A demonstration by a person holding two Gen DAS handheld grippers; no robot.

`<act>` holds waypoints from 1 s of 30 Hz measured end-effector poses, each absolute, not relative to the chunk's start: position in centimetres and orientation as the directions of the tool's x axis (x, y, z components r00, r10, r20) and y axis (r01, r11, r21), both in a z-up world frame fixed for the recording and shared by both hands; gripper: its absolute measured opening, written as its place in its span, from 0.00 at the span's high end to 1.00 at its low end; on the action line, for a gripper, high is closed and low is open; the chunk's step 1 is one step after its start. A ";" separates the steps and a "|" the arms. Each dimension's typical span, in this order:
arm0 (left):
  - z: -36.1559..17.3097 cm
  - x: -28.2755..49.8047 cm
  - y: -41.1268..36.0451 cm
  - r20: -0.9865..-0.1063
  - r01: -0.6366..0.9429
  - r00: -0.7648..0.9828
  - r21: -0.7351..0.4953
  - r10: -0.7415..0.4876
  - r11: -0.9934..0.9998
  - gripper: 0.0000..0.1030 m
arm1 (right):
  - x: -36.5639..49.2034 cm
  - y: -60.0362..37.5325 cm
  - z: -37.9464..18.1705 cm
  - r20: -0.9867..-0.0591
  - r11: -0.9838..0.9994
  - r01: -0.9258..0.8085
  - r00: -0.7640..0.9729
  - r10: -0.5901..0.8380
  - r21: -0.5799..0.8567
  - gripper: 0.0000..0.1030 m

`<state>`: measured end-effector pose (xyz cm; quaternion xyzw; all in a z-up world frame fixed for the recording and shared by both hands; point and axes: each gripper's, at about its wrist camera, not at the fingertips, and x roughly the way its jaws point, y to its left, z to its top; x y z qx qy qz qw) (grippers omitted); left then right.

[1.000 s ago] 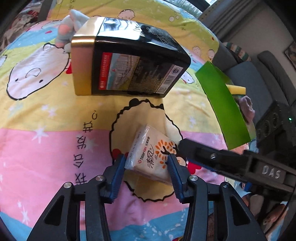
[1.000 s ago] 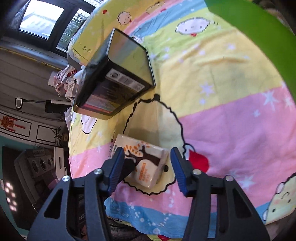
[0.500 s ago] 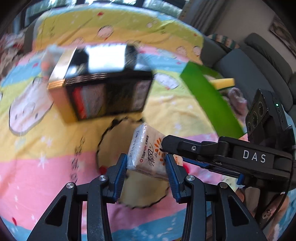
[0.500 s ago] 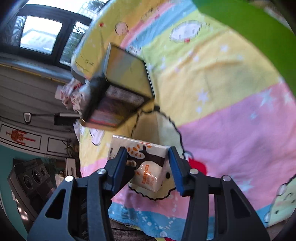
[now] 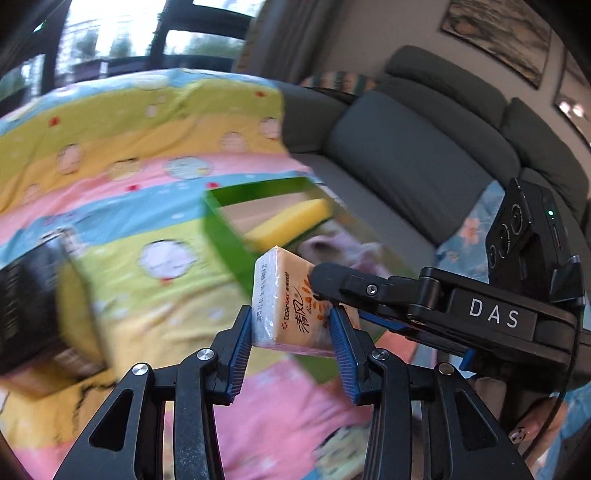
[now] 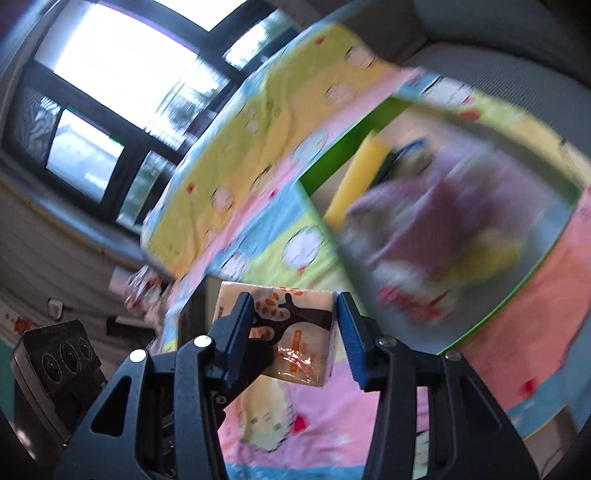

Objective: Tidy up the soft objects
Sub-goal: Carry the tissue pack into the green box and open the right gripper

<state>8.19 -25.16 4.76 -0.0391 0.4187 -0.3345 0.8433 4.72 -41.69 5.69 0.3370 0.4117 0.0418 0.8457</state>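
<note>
Left wrist view: my left claw (image 5: 291, 334) clamps the tissue pack (image 5: 286, 301); my right claw (image 6: 295, 328) brackets it, grip uncertain; green box (image 5: 221, 229) lies ahead.

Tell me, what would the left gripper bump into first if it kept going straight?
Probably the green box. The left gripper, shut on the tissue pack, points at its near wall and the yellow sponge inside, though blur hides depth.

Behind your work surface sits a dark grey sofa (image 5: 417, 155) with plump cushions, framed pictures (image 5: 498, 33) on the pale wall above it. Your window (image 6: 122, 85) — dark-framed, several panes — pours in bright daylight over the cartoon-print blanket (image 5: 122, 155).
</note>
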 end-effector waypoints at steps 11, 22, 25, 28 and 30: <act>1.1 12.7 -33.0 -0.702 0.521 0.225 -0.499 -0.675 0.692 0.59 | 6.7 -48.5 4.0 -0.727 0.768 0.349 0.653 0.211 0.537 0.55; -0.4 13.4 -34.1 -0.762 0.478 0.231 -0.452 -0.605 0.753 0.59 | 8.3 -47.8 2.3 -0.776 0.795 0.379 0.607 0.174 0.474 0.55; 0.5 13.0 -33.5 -0.759 0.493 0.237 -0.444 -0.606 0.748 0.59 | 8.2 -47.7 2.7 -0.768 0.793 0.369 0.613 0.185 0.485 0.54; 1.9 12.3 -32.3 -0.759 0.506 0.264 -0.416 -0.595 0.755 0.55 | 7.7 -46.8 4.8 -0.772 0.834 0.365 0.626 0.108 0.413 0.45; 3.1 11.9 -30.9 -0.755 0.499 0.311 -0.387 -0.578 0.775 0.45 | 7.2 -46.1 6.2 -0.764 0.854 0.360 0.642 0.064 0.375 0.31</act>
